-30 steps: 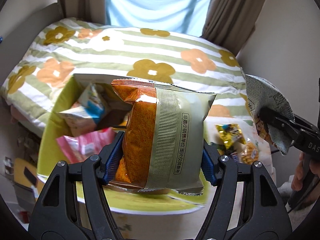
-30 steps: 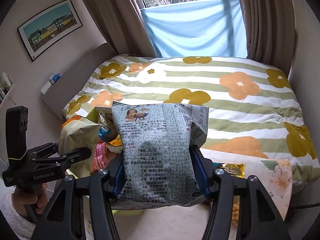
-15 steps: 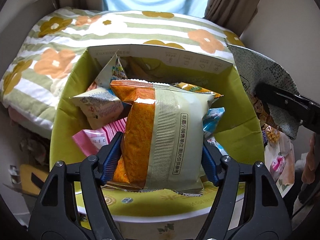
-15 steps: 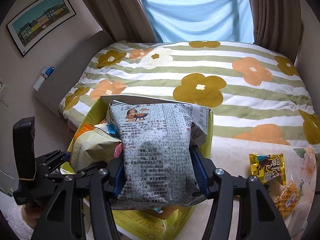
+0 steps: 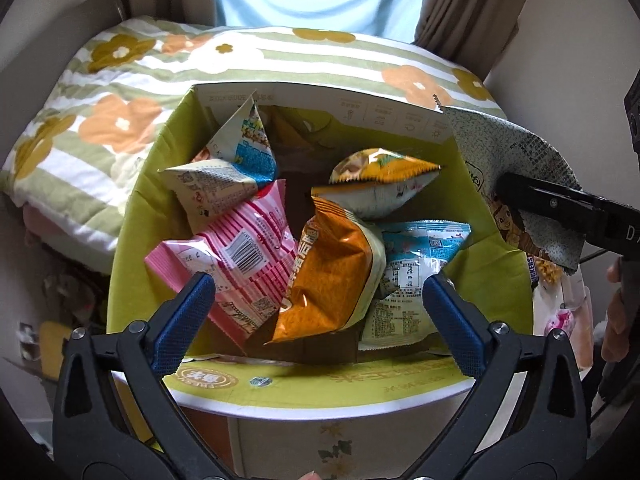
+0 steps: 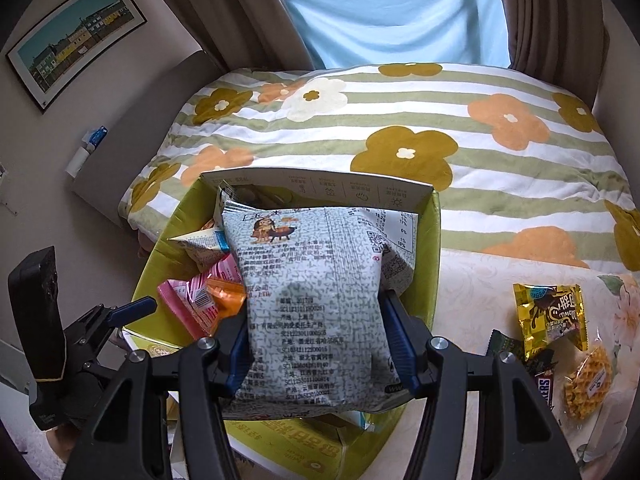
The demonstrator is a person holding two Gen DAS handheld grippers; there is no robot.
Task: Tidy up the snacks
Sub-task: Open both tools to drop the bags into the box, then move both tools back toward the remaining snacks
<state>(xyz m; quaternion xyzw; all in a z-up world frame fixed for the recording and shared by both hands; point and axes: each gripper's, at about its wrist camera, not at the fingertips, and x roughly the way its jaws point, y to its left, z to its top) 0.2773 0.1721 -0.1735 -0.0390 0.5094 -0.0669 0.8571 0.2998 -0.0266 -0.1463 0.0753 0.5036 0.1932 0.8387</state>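
A green cardboard box point(image 5: 132, 248) point(image 6: 434, 264) holds several snack bags. The orange bag point(image 5: 332, 272) lies loose inside it, between a pink striped bag point(image 5: 236, 256) and a blue-white packet point(image 5: 416, 264). My left gripper point(image 5: 320, 300) hovers over the box's near side; its jaws are opening wide and nothing is between its fingers. My right gripper point(image 6: 316, 344) is shut on a grey speckled bag point(image 6: 312, 300) point(image 5: 520, 184), held over the box's right side. The left gripper point(image 6: 132, 310) also shows at the left of the right wrist view.
The box sits at the edge of a bed with a flowered striped cover point(image 6: 400, 128). To its right lie loose snacks: a gold packet point(image 6: 552, 316), a waffle pack point(image 6: 588, 384) and a Snickers bar point(image 6: 544, 392). A person's hand point(image 5: 616, 320) grips the right tool.
The left jaws have spread and let go of the orange bag, which dropped into the box. Both grippers came forward and down over the box. The right grip is unchanged.
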